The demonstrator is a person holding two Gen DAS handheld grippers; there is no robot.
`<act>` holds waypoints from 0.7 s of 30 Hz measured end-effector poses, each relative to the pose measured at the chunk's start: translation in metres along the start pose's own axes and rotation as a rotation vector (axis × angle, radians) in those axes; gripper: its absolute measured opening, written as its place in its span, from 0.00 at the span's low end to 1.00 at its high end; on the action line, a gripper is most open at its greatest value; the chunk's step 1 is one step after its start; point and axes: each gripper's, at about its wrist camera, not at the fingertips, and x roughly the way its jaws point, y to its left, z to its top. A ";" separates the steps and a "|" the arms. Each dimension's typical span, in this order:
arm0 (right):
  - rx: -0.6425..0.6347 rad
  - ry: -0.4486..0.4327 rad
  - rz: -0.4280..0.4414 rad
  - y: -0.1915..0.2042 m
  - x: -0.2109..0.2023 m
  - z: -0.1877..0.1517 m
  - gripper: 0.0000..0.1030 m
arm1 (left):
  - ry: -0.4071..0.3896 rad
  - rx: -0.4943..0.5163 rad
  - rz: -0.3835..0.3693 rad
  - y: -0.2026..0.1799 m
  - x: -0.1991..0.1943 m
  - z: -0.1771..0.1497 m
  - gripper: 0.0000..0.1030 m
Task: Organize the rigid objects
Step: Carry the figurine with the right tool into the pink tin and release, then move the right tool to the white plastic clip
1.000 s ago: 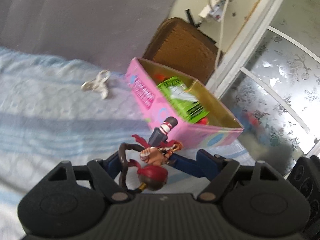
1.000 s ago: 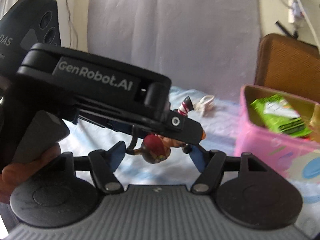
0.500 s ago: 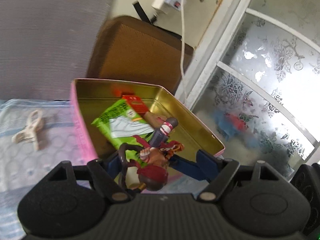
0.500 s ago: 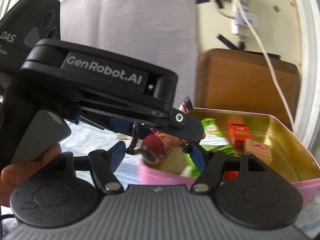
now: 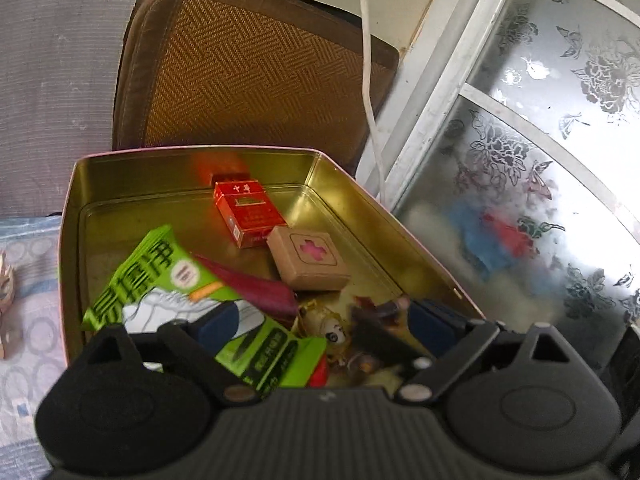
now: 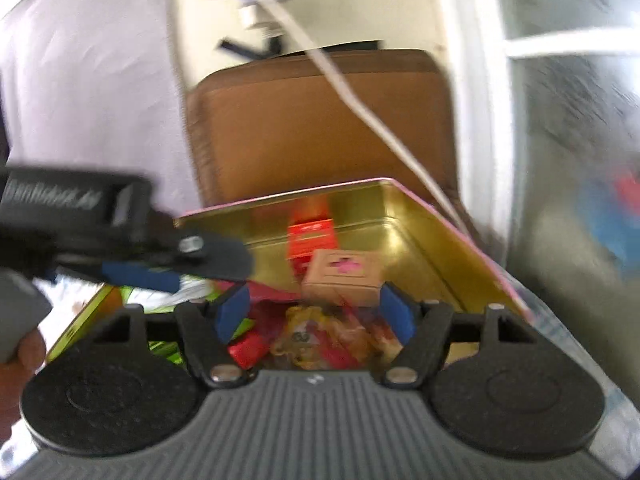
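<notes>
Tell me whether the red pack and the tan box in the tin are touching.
Touching. In the left wrist view the tan box sits against the near corner of the red pack, with no tin floor visible between them.

The tin (image 5: 72, 208) is pink outside and shiny gold inside. In it lie a red carton with white markings (image 5: 248, 214), a tan box bearing a pink cross (image 5: 310, 258), a bright green packet with white lettering (image 5: 160, 284) and a maroon piece (image 5: 256, 288). Behind stands a brown cushion with an orange-brown herringbone weave (image 5: 256, 68). The bedsheet (image 5: 28, 248) is pale blue with ring patterns. The frosted glass (image 5: 560, 128) carries flowers and butterflies.
</notes>
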 end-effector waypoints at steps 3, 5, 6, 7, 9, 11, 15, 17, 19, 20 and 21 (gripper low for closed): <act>0.038 -0.014 -0.010 -0.008 -0.010 -0.005 0.72 | 0.010 0.010 0.030 -0.002 0.001 -0.008 0.92; 0.057 -0.027 -0.008 -0.009 -0.017 -0.007 0.72 | 0.006 0.023 0.046 -0.004 -0.001 -0.012 0.92; 0.062 -0.034 -0.005 -0.007 -0.022 -0.006 0.72 | 0.003 0.031 0.055 -0.007 -0.004 -0.015 0.92; 0.066 -0.043 -0.003 -0.005 -0.023 -0.005 0.72 | -0.003 0.037 0.063 -0.008 -0.009 -0.017 0.92; 0.072 -0.062 0.001 -0.002 -0.030 -0.006 0.72 | -0.023 0.048 0.072 -0.012 -0.020 -0.023 0.92; 0.074 -0.076 0.008 0.003 -0.042 -0.009 0.72 | -0.054 0.062 0.082 -0.016 -0.035 -0.027 0.92; 0.082 -0.086 0.027 0.013 -0.059 -0.014 0.72 | -0.128 0.072 0.104 -0.017 -0.073 -0.037 0.94; 0.083 -0.086 0.034 0.020 -0.064 -0.016 0.72 | -0.151 0.071 0.128 -0.014 -0.090 -0.041 0.94; 0.086 -0.083 0.042 0.026 -0.068 -0.018 0.72 | -0.165 0.077 0.162 -0.010 -0.105 -0.048 0.94; 0.090 -0.078 0.051 0.030 -0.069 -0.019 0.72 | -0.170 0.081 0.184 -0.007 -0.111 -0.052 0.95; 0.093 -0.073 0.061 0.034 -0.070 -0.020 0.72 | -0.173 0.085 0.209 -0.004 -0.117 -0.055 0.95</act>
